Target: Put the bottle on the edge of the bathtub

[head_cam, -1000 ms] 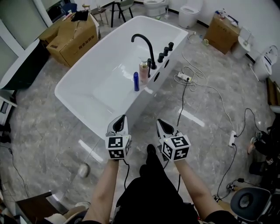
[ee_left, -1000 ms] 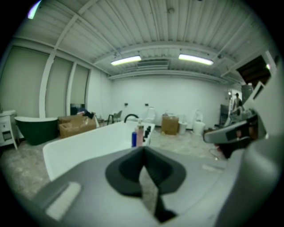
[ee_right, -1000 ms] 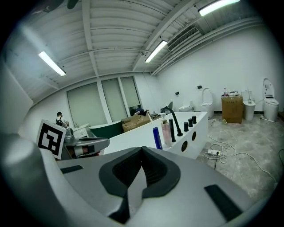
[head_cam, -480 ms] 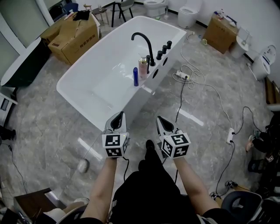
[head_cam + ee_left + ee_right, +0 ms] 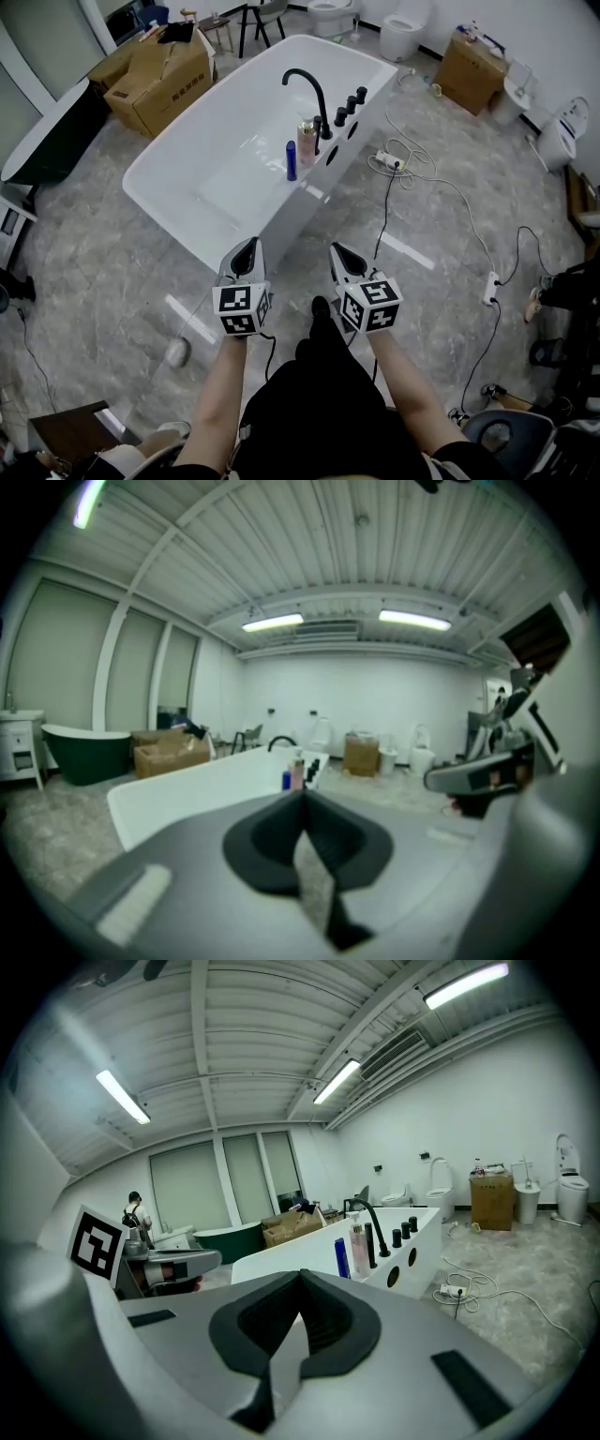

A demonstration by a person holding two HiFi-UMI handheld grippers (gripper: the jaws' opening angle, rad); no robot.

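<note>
Left tool (image 5: 249,247), right tool (image 5: 336,251): both closed, nothing between the jaws, held side by side, well back from the bathtub (image 5: 298,214). Blue bottle (image 5: 292,161) stands upright on the rim at 12 o'clock, just beside a pink bottle (image 5: 307,143) and the faucet (image 5: 309,89) (placement looks finished, hence the idle tools).

The whole head view has slid. The bathtub (image 5: 300,211) and the blue bottle (image 5: 292,161) on its edge now sit a little higher in the frame. The left gripper (image 5: 247,246) and right gripper (image 5: 335,248) have drifted slightly up and to the left. More of the person's dark clothing fills the bottom centre. The round chair base (image 5: 506,436) at lower right has moved leftward.
</note>
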